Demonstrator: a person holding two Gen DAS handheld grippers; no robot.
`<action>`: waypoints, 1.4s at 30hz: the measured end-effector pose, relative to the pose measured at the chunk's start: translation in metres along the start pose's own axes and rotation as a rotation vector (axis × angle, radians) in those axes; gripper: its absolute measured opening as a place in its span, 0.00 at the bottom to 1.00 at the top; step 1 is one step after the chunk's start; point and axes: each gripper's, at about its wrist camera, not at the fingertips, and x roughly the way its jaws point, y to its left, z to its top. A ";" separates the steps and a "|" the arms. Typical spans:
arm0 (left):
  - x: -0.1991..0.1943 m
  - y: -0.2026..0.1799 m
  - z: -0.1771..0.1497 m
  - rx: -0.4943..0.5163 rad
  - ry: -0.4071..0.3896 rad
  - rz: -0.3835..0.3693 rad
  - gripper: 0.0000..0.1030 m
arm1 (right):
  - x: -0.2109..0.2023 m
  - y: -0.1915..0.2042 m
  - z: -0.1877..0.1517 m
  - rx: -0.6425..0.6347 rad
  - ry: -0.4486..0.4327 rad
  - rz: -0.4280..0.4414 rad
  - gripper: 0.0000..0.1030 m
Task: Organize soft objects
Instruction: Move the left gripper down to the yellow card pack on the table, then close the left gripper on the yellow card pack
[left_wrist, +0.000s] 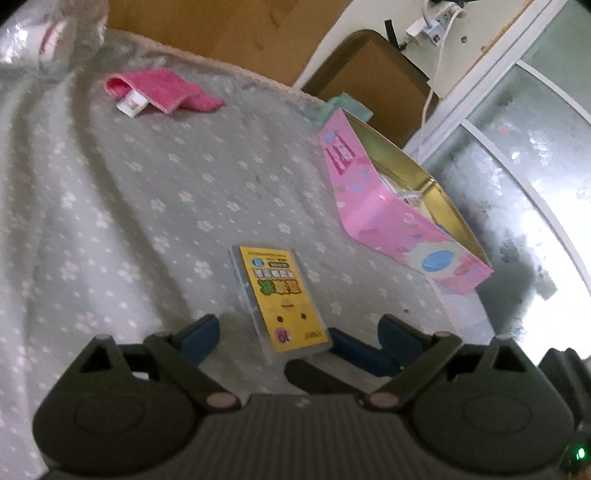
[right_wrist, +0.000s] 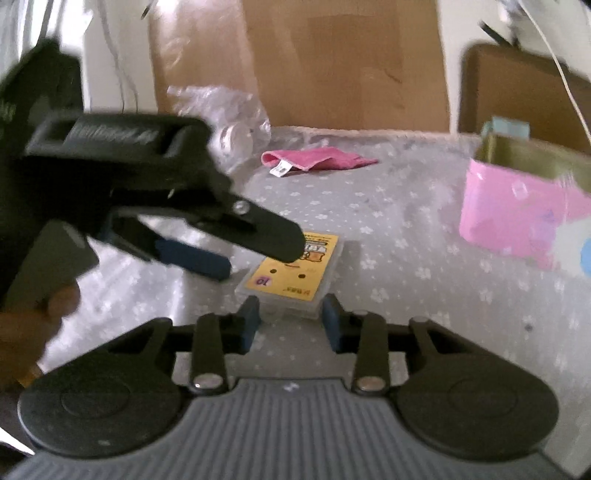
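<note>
A grey bedspread (left_wrist: 147, 192) printed with small white flowers covers the bed, and behind its far edge a large brown cardboard sheet (right_wrist: 332, 62) leans against a white wall (left_wrist: 354, 18). Right of the cardboard sheet stands a brown woven-backed chair (left_wrist: 373, 74), with a white power strip (left_wrist: 436, 22) and its cable (left_wrist: 432, 85) on the wall above it. Further right of the chair, a white-framed frosted glass door (left_wrist: 524, 140) glows with bright daylight.

A home bedroom: flowered bedspread (left_wrist: 122, 206), wooden headboard (left_wrist: 229, 33).
</note>
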 end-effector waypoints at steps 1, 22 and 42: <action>0.002 0.000 0.000 -0.011 0.005 -0.010 0.92 | 0.002 -0.005 0.000 0.036 -0.002 0.018 0.39; 0.034 -0.121 0.036 0.287 -0.015 -0.118 0.56 | -0.056 -0.035 0.009 0.088 -0.270 -0.071 0.18; 0.032 -0.029 0.026 0.041 0.024 0.025 0.95 | -0.025 -0.020 -0.012 0.006 -0.084 -0.012 0.86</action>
